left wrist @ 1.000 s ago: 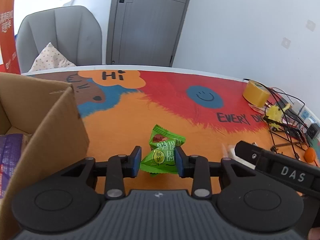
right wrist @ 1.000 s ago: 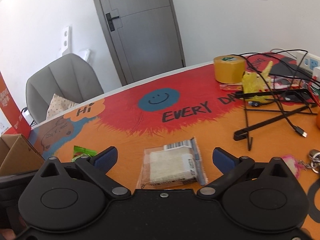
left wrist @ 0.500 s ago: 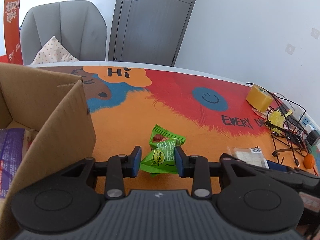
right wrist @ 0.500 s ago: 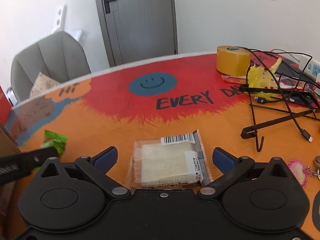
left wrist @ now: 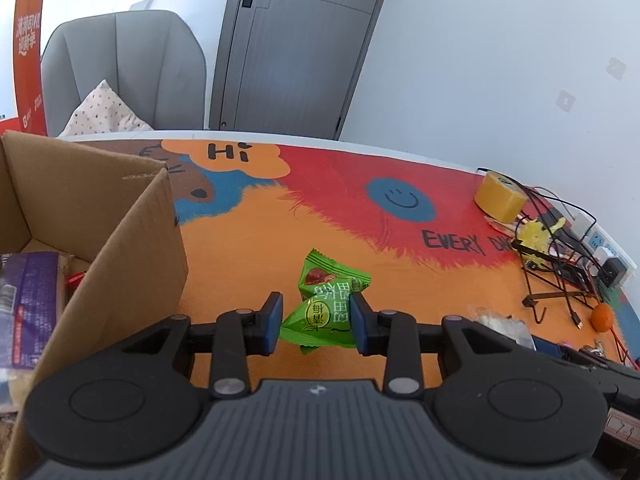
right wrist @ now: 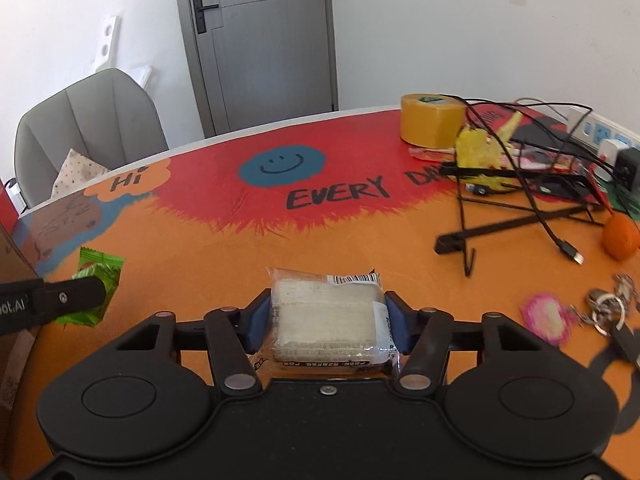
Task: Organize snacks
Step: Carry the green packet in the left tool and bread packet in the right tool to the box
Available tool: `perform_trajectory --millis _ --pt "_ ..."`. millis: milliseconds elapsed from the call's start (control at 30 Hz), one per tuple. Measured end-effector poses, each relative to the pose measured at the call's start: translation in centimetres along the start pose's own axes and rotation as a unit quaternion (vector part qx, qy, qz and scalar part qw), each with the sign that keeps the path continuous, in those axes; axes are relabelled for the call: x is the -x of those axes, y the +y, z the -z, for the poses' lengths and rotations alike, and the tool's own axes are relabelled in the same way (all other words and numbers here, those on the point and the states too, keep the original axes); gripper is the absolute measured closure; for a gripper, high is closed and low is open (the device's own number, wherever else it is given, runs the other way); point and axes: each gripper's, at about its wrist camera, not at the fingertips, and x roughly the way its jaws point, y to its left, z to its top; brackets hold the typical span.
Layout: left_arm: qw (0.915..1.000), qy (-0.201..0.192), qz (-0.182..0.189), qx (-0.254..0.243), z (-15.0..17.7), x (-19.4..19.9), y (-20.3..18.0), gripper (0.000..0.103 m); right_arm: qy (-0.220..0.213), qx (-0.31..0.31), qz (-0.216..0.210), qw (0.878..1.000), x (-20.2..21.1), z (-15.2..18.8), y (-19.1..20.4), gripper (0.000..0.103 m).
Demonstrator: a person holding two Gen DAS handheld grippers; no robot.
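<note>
In the left wrist view, the left gripper pinched a green snack packet beside the cardboard box, which already held snacks. In the right wrist view, the right gripper's fingers were closing around a clear-wrapped cake on the worktop; both awaited boxing.

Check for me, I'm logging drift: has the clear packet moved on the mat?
Cannot tell. The clear packet lies below the "EVERY" lettering as before; only the camera's view shifted.
</note>
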Motion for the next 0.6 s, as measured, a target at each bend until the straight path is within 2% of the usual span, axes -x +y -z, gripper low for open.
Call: perform_trajectory --millis 400,600 --pt "0.9995 -0.023 0.014 -0.014 0.7 4.0 -0.4 0.069 -0.035 -0.034 -0.027 0.998 4.7 1.0 -0.5 0.047" --pt "0.9987 -0.041 0.023 -0.019 0.5 6.4 -0.1 0.069 -0.059 -0.034 -0.043 0.997 7.1 0.9 0.6 0.047"
